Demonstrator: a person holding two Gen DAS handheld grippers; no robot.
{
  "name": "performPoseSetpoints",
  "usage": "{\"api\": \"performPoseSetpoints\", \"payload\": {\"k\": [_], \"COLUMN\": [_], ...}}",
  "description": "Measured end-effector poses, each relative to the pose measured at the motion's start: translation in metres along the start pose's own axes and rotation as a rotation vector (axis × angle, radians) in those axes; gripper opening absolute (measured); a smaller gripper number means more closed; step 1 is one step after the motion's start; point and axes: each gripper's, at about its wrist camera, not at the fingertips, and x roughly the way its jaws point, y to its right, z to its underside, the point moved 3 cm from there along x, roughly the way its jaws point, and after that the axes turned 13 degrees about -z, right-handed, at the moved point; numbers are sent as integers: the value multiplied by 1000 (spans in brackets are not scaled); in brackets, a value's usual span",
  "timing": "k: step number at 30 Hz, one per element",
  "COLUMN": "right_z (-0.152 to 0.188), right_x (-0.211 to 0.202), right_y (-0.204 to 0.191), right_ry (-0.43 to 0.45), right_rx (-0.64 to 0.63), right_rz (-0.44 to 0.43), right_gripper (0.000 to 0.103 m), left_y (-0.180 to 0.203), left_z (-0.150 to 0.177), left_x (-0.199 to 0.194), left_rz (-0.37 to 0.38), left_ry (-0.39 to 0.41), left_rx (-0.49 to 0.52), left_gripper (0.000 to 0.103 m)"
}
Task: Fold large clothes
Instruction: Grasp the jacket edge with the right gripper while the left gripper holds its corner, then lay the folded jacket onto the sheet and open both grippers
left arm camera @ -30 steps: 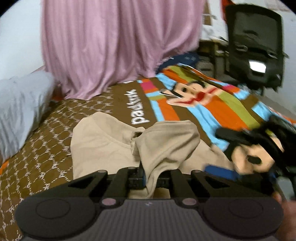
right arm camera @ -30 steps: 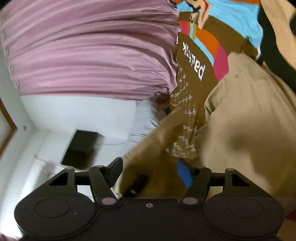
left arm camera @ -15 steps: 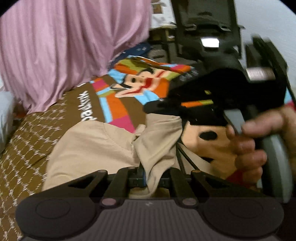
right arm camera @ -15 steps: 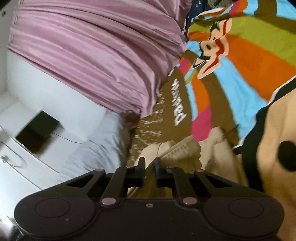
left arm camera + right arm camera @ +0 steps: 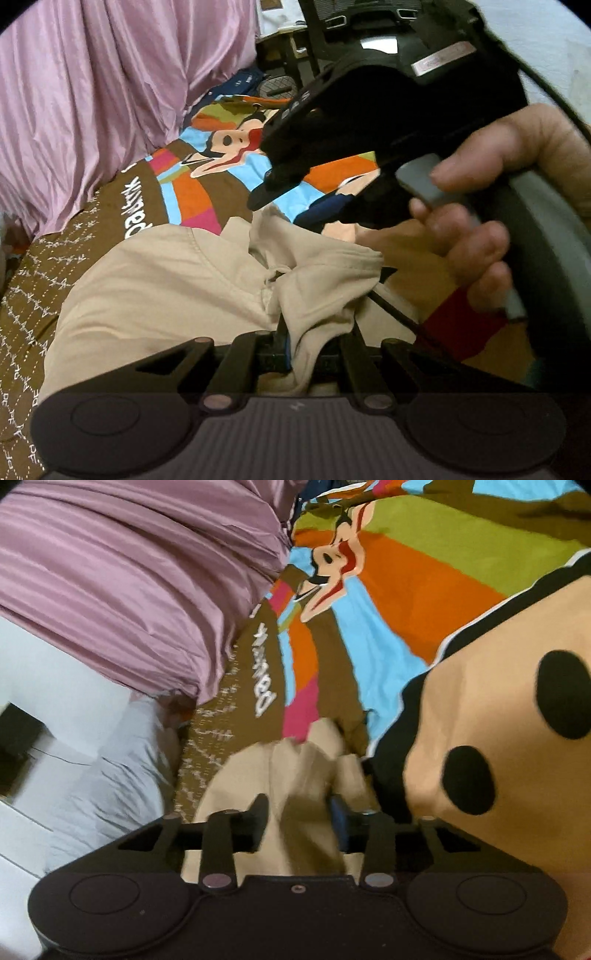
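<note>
We see our left gripper [image 5: 301, 350] as matte black plastic, its ribbed body flanked by two round discs and pinkish pivot pins. Beyond it, our right gripper [image 5: 295, 177] shows a grey handle, red tape and a thin black cable, wrapped by our bare right hand [image 5: 491, 221].

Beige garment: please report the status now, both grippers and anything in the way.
Left gripper shut on beige garment. Right gripper open, fabric between its fingers. Garment bunched on the cartoon bedspread. Nothing blocking.
</note>
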Motion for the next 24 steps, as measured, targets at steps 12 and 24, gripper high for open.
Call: {"api": "performPoseSetpoints", "payload": {"k": [12, 24], "right_z": [-3, 47], "right_x": [-30, -16], "right_y": [-20, -25], "right_ry": [156, -100], "right_rx": [-197, -382], "right_rz": [189, 231], "right_gripper": [42, 19], "left_y": [-46, -82], "left_z": [-5, -2], "left_x": [-17, -52], "left_rz": [293, 427], "left_ry": [-15, 69], "left_rx": [-177, -332], "left_gripper": [56, 86]}}
